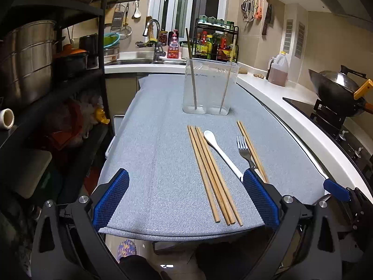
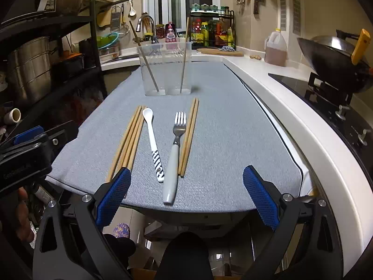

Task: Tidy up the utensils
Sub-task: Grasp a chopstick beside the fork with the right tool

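Fork [image 2: 177, 140] laid lengthwise before container [image 2: 166, 70], handle toward right tool [image 2: 185, 182]; both tools held wide, left tool [image 1: 186, 186] farther.

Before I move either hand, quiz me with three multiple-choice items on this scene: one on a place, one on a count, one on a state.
1. Where does the fork lie?
A. between the spoon and the pair of chopsticks
B. inside the holder
C. left of the spoon

2. How many chopsticks stand in the holder?
A. none
B. two
C. six

3. How do the jaws of the right gripper stand?
A. shut on the fork
B. shut on the spoon
C. open, holding nothing

Answers: 1 A, the right wrist view shows the spoon to the fork's left and the pair to its right. 2 B, one stick leans in each half of the holder. 3 C, the blue pads sit wide apart with nothing gripped between them.
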{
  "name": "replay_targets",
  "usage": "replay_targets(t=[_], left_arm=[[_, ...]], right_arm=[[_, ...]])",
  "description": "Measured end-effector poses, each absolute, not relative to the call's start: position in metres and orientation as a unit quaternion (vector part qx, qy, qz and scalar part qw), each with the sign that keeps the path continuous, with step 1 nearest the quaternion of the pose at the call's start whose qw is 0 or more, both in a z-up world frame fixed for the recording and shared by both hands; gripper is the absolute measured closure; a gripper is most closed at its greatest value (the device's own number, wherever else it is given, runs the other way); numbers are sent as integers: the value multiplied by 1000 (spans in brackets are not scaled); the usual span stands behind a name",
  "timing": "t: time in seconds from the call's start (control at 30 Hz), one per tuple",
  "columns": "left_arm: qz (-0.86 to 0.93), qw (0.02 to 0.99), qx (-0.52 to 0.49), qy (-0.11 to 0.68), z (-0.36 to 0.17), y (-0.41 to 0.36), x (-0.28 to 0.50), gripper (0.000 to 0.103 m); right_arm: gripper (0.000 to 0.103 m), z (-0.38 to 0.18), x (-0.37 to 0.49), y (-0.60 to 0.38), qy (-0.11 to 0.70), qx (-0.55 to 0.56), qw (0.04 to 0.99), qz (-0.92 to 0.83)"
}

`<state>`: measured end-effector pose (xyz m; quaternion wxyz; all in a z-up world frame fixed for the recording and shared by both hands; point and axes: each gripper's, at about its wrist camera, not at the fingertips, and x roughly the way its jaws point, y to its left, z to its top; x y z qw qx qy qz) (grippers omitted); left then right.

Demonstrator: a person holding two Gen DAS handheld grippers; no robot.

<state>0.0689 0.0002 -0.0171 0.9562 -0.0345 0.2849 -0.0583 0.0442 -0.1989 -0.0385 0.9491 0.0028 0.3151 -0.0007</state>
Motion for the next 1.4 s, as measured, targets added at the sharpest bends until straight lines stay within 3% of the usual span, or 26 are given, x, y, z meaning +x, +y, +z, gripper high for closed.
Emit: replay_targets(t=[0.2,0.3,0.5,0.73,1.1,1.4], left_arm=[[-54,956,-51,282,-30,14,64,8],[-53,955,-58,284,-38,18,61,8],[-49,951,-58,299,-49,18,61,8],[-53,948,-51,308,-57,13,61,8],[-62,944,-38,321,-69,7,67,8],[-67,943,-26,325,-78,-4,75,8]], right_arm=[[9,-49,47,-202,321,10,947,-11],[18,-53,46,-203,320,11,947,-6],[49,-63,55,-204,334,17,942,15],[61,-75,74,-211,344,21,939,2],[68,-92,92,-212,347,-6,938,-4],[68,-92,99,-224,342,2,939,-12]])
